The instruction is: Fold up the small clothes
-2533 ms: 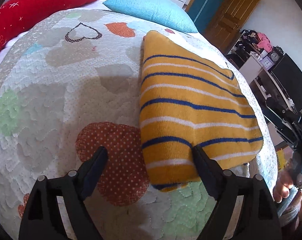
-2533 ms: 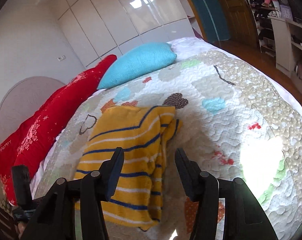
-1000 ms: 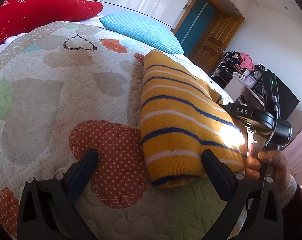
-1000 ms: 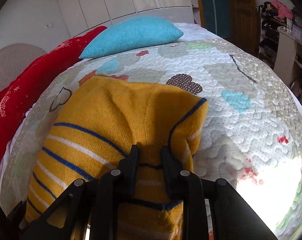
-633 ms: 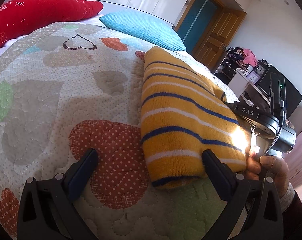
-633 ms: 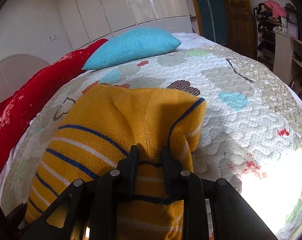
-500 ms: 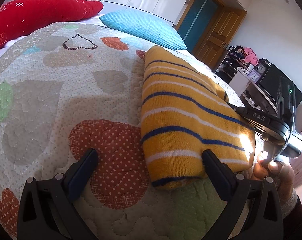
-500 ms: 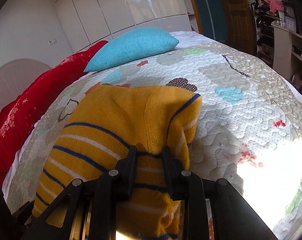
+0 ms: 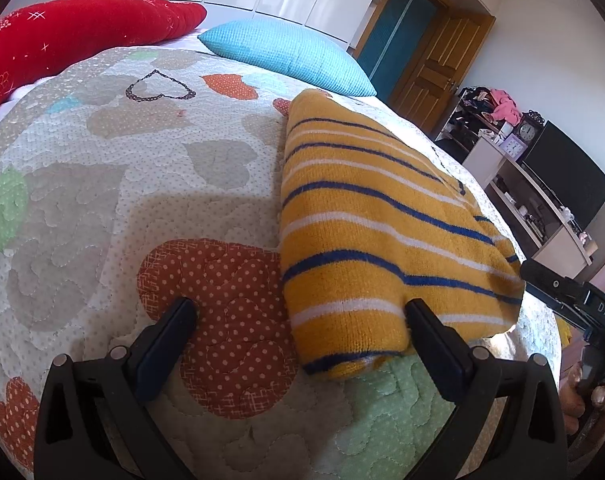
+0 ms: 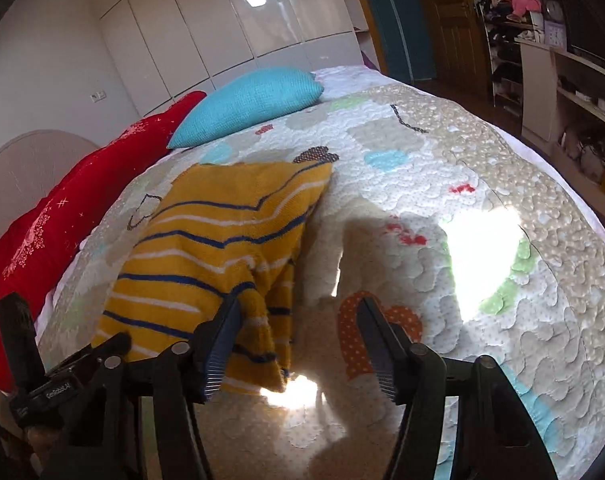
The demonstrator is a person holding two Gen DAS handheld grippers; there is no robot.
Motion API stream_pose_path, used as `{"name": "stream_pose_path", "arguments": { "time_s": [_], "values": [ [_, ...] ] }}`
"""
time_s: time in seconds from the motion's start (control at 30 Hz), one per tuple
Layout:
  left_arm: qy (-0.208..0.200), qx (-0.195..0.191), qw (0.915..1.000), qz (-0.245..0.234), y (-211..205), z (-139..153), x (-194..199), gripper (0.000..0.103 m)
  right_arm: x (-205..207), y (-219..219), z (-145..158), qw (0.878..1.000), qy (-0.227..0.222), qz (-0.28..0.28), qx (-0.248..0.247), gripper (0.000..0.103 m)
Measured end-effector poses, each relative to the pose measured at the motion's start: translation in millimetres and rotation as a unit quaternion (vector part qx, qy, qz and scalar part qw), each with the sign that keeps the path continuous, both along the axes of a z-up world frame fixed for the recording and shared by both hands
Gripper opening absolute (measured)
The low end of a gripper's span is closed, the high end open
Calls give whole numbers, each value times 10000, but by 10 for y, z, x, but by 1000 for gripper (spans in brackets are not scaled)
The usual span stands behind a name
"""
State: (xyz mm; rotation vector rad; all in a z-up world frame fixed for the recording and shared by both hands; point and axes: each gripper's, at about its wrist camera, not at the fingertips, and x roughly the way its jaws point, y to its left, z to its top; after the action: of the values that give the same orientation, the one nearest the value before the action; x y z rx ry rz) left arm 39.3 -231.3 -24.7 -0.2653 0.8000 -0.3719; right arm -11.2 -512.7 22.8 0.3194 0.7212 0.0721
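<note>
While the right gripper (image 10: 298,316) spreads its jaws clear of the folded yellow sweater (image 10: 218,248), the left gripper (image 9: 298,320), gaping, should square its near edge gently.

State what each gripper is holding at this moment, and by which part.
Nothing is held. The right gripper is opening, its jaws off the striped sweater lying folded on the bed. The left gripper stands wide open, gripping nothing.
</note>
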Motion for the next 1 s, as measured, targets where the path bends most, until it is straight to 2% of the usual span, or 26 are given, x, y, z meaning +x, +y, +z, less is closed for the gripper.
{"name": "stream_pose_path", "arguments": {
  "time_s": [0.03, 0.1, 0.2, 0.27, 0.3, 0.37, 0.4, 0.43, 0.5, 0.63, 0.7, 0.8, 0.93, 0.97, 1.0],
  "values": [
    [1, 4, 10000, 1, -1, 0, 1, 103, 13, 48, 27, 9999, -47, 88, 86, 46],
    [5, 10, 10000, 0, 0, 0, 0, 103, 69, 173, 68, 9990, -171, 327, 270, 39],
    [7, 13, 10000, 2, 0, 1, -2, 103, 182, 390, 41, 9978, -304, 548, 229, 39],
    [8, 19, 10000, 1, 0, 0, 0, 103, 302, 439, -92, 9981, -51, 583, 191, 39],
    [8, 29, 10000, 0, -4, 1, -2, 103, 345, 419, -179, 9983, 124, 540, 175, 36],
    [5, 71, 10000, 0, -7, 2, 0, 103, 316, 307, -275, 9984, 160, 453, 291, 35],
    [3, 79, 10000, 2, -7, 1, 0, 103, 267, 250, -288, 9987, 178, 385, 292, 35],
    [4, 75, 10000, 2, 0, -1, 3, 103, 220, 193, -301, 9994, 242, 205, 145, 46],
    [1, 80, 10000, 1, -5, 0, 2, 103, 117, 22, -349, 9996, 285, -87, 9, 58],
    [5, 85, 10000, 4, -6, -1, 2, 103, -74, -296, -431, 9974, 315, -211, 609, 58],
    [11, 106, 9999, 7, -15, 3, 1, 103, -133, -340, -475, 9971, 322, -292, 628, 58],
    [20, 225, 9997, 1, -31, 9, -6, 103, -217, -228, -485, 9986, 237, -376, 269, 58],
    [136, 581, 9982, 80, -109, 28, -67, 103, -276, 83, -464, 9958, 340, -410, -748, 64],
    [182, 675, 9975, 124, -126, 33, -99, 103, -291, 143, -467, 9939, 366, -414, -952, 66],
    [232, 777, 9966, 157, -148, 31, -138, 103, -306, 182, -464, 9931, 375, -360, -1050, 73]
  ]
}}
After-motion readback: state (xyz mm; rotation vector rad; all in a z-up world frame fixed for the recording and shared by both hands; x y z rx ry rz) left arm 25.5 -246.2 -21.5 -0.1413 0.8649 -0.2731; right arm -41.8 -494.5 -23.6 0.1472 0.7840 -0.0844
